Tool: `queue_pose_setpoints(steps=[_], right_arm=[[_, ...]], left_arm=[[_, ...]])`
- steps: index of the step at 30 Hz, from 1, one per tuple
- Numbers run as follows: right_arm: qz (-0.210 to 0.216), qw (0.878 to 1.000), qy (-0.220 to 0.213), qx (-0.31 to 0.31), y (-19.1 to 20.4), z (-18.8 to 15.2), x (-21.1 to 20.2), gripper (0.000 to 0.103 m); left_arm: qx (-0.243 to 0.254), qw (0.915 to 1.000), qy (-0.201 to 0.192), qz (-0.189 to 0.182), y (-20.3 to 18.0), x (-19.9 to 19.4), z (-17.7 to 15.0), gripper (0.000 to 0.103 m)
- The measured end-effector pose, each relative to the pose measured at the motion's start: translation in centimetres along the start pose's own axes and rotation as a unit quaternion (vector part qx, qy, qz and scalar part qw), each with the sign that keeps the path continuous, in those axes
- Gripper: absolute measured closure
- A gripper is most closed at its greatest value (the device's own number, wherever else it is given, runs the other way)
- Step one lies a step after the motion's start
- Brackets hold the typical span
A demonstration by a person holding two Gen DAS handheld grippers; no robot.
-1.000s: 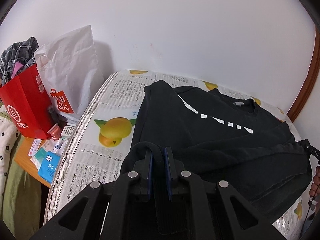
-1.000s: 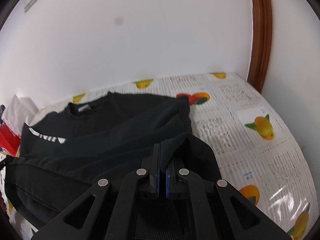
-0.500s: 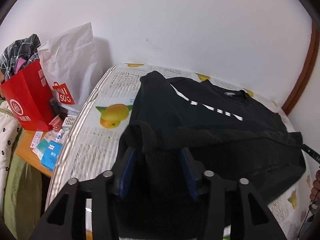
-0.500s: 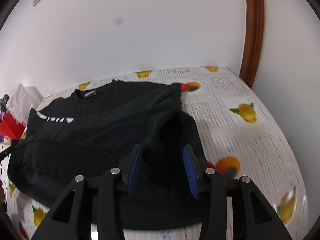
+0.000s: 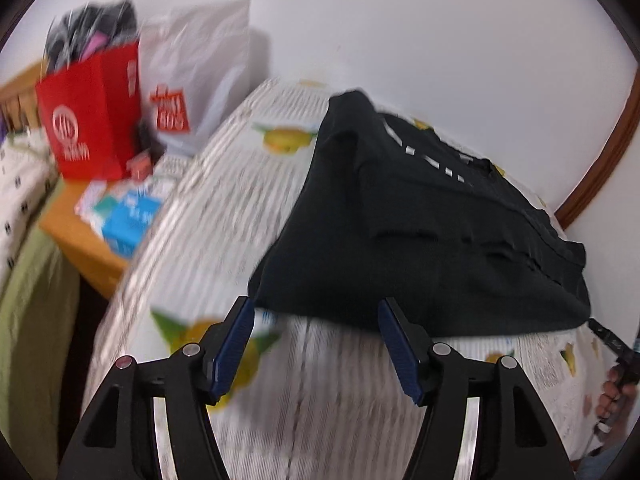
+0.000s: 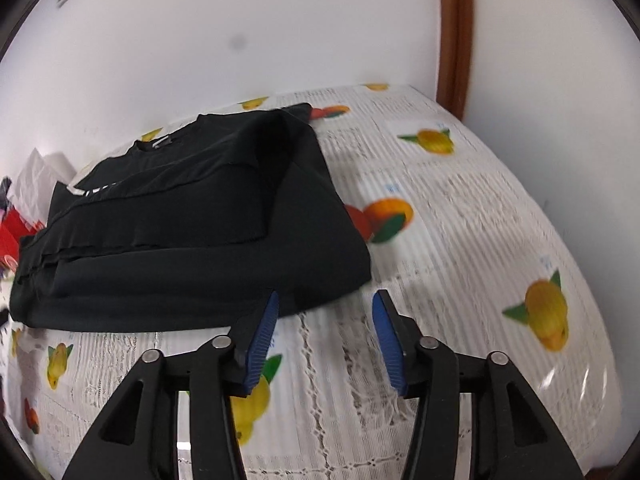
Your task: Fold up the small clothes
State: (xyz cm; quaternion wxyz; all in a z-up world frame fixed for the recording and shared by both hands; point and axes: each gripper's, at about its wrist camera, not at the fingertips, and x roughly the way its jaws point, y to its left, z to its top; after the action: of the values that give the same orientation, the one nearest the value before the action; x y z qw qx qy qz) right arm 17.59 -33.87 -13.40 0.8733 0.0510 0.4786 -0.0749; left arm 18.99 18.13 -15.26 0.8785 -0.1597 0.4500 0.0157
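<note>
While the black shirt [image 6: 192, 232] lies folded on the bed [image 6: 460, 216], left claw [image 5: 316, 344] and right claw [image 6: 324, 336] gape wide, holding nothing.

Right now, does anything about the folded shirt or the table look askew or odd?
Slightly. The black shirt is folded, but its layered hem edges step unevenly along the left side rather than lining up. Both grippers are open and clear of it. Nothing spilled or damaged.
</note>
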Motion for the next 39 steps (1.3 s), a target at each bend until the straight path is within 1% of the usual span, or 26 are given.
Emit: queue_pose_setpoints(steps=[5, 9, 11, 13, 17, 19, 20, 21, 22, 23, 24, 25, 27, 29, 32, 36, 39], right_arm=[[0.016, 0.999, -0.002, 0.030, -0.4, 0.3, 0.7, 0.050], [0.026, 0.999, -0.004, 0.034, 0.1, 0.9, 1.4, 0.050], [0.021, 0.999, -0.002, 0.035, 0.4, 1.3, 2.1, 0.049], [0.018, 0.999, 0.000, 0.039, 0.5, 1.6, 2.7, 0.048], [0.018, 0.999, 0.003, 0.046, 0.6, 2.0, 3.7, 0.047], [0.011, 0.999, 0.009, 0.050, 0.7, 2.1, 4.3, 0.050], [0.006, 0.999, 0.009, 0.046, 0.9, 2.1, 4.4, 0.056], [0.000, 0.999, 0.008, 0.038, 1.1, 2.0, 4.3, 0.069], [-0.001, 1.000, 0.006, 0.028, 1.4, 2.0, 4.1, 0.075], [-0.005, 1.000, 0.001, 0.020, 1.5, 1.9, 3.8, 0.083], [-0.008, 1.000, -0.006, 0.015, 1.6, 1.8, 3.5, 0.089], [-0.004, 1.000, -0.009, 0.014, 1.5, 1.6, 3.2, 0.091], [0.006, 1.000, -0.010, 0.017, 1.2, 1.2, 2.7, 0.092], [0.010, 1.000, -0.012, 0.021, 1.0, 0.8, 2.1, 0.092], [0.007, 1.000, -0.012, 0.020, 0.9, -0.2, 1.0, 0.092], [0.017, 1.000, -0.007, 0.015, 0.6, -2.3, -0.9, 0.092], [0.015, 1.000, -0.005, 0.005, 0.5, -3.9, -2.4, 0.092]], left_arm=[[-0.022, 0.9993, 0.016, -0.026, 1.0, 0.8, -1.2, 0.041], [-0.048, 0.9973, 0.017, -0.053, 1.3, 1.8, -0.9, 0.041], [-0.066, 0.9951, 0.024, -0.069, 1.3, 2.8, -0.5, 0.041], [-0.073, 0.9944, 0.017, -0.074, 1.1, 3.3, -0.2, 0.041], [-0.078, 0.9945, 0.014, -0.069, 0.4, 4.0, 0.5, 0.042], [-0.078, 0.9951, 0.013, -0.060, 0.0, 4.2, 0.7, 0.043], [-0.077, 0.9957, 0.014, -0.049, -0.1, 4.3, 0.8, 0.049], [-0.073, 0.9964, 0.014, -0.039, -0.2, 4.2, 0.8, 0.059], [-0.066, 0.9974, 0.018, -0.023, -0.4, 4.3, 0.8, 0.078], [-0.063, 0.9974, 0.025, -0.025, -0.5, 4.4, 0.7, 0.087], [-0.065, 0.9969, 0.027, -0.034, -0.5, 4.4, 0.6, 0.090], [-0.064, 0.9971, 0.026, -0.033, -0.5, 4.2, 0.5, 0.090], [-0.041, 0.9988, 0.019, -0.020, -1.1, 3.3, 0.2, 0.091], [-0.032, 0.9992, 0.019, -0.014, -1.5, 2.6, -0.1, 0.091], [-0.028, 0.9993, 0.021, -0.016, -1.5, 1.2, -0.9, 0.091], [-0.026, 0.9992, 0.027, -0.015, -1.3, -0.3, -2.0, 0.091], [-0.016, 0.9994, 0.030, -0.010, -1.4, -1.6, -3.5, 0.091]])
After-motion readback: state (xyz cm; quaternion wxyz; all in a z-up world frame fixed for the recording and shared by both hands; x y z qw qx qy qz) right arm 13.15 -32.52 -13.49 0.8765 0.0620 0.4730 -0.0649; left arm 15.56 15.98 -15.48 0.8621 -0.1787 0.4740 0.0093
